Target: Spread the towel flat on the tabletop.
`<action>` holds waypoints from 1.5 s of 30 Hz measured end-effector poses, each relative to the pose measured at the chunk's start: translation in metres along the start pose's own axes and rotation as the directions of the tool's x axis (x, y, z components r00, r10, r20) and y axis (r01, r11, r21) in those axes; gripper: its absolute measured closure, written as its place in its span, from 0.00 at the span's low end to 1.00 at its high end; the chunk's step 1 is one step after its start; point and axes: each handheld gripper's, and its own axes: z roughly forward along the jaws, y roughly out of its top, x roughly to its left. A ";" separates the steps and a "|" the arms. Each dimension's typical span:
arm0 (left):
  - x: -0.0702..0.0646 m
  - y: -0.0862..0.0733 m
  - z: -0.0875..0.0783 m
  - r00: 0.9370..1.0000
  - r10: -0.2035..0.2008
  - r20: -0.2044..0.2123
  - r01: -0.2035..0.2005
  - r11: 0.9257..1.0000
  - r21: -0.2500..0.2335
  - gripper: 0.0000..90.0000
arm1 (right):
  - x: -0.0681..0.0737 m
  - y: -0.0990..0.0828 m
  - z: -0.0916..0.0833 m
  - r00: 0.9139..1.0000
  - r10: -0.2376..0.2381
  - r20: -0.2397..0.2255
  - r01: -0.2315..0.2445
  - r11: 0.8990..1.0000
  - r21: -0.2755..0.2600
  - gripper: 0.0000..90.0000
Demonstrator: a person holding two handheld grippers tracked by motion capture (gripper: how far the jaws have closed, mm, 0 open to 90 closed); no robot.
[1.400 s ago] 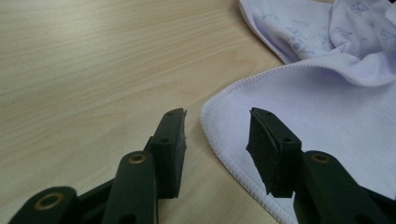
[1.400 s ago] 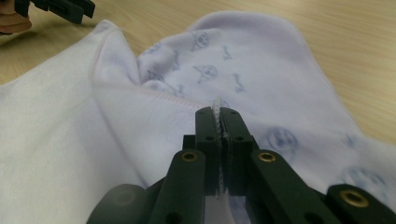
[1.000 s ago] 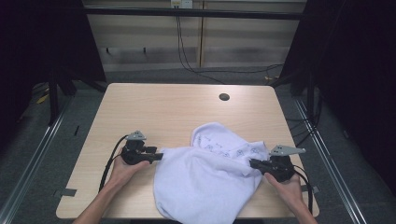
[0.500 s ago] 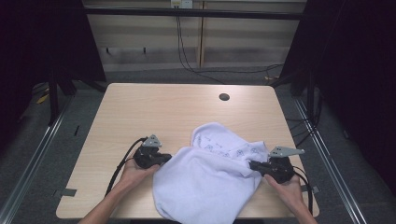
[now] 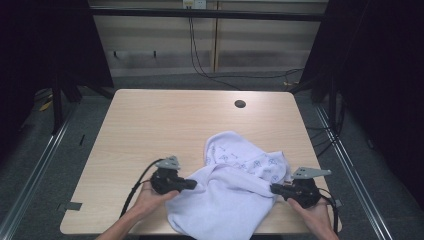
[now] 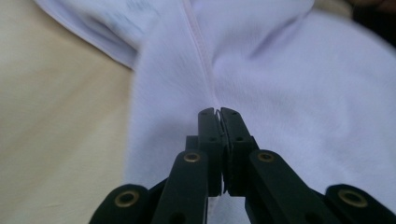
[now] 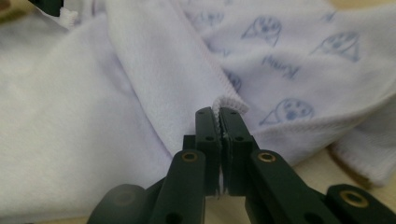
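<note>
Jaws of the left gripper (image 5: 191, 184) stand pressed together on a seam of the white towel (image 5: 235, 200), having just been closing, with the cloth pinched between the tips in the left gripper view (image 6: 218, 112). The towel (image 6: 289, 93) spreads ahead of and to the right of those jaws. The right gripper (image 5: 274, 188) is likewise clamped on a hemmed edge of the towel (image 7: 154, 79), fabric caught between its tips (image 7: 218, 111); the printed side lies just beyond. The towel rests bunched between both grippers on the wooden table (image 5: 150, 130), whose near edge lies just behind them.
</note>
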 end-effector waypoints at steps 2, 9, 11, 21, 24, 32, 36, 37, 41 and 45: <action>0.004 0.003 0.004 1.000 0.004 -0.026 -0.004 1.000 -0.001 0.98 | -0.003 0.000 0.009 1.000 0.000 0.001 0.000 1.000 0.031 0.98; 0.037 0.002 -0.008 0.989 -0.064 -0.132 0.060 0.998 -0.033 0.98 | -0.031 0.027 0.039 0.999 0.008 0.047 -0.008 1.000 0.003 0.98; 0.049 0.001 -0.013 0.978 -0.093 -0.186 0.085 0.995 -0.053 0.98 | -0.040 0.042 0.053 0.998 0.013 0.056 -0.013 1.000 -0.005 0.98; 0.101 -0.008 -0.037 0.941 -0.213 -0.263 0.186 0.974 -0.127 0.98 | -0.061 0.118 0.131 0.997 0.020 0.079 -0.019 1.000 -0.025 0.98; 0.111 -0.012 -0.045 0.926 -0.263 -0.271 0.222 0.960 -0.173 0.98 | -0.062 0.133 0.144 0.996 0.025 0.084 -0.023 0.999 -0.031 0.98; 0.100 0.005 -0.106 0.926 -0.290 -0.240 0.176 0.897 -0.407 0.99 | -0.075 0.155 0.105 0.995 0.093 0.038 -0.083 0.972 -0.218 0.98; 0.093 0.022 -0.137 0.933 -0.285 -0.220 0.146 0.858 -0.493 0.99 | -0.076 0.174 0.062 0.995 0.084 0.061 -0.063 0.954 -0.293 0.98; 0.090 0.027 -0.144 0.935 -0.282 -0.217 0.137 0.849 -0.511 0.99 | -0.075 0.180 0.049 0.995 0.081 0.061 -0.058 0.948 -0.314 0.98; 0.072 0.050 -0.171 0.949 -0.236 -0.209 0.078 0.818 -0.570 0.99 | -0.070 0.203 0.001 0.996 0.060 0.060 -0.030 0.914 -0.404 0.98; 0.045 0.072 -0.198 0.960 -0.165 -0.226 -0.008 0.790 -0.613 0.99 | -0.057 0.223 -0.047 0.996 0.009 0.086 0.033 0.881 -0.473 0.98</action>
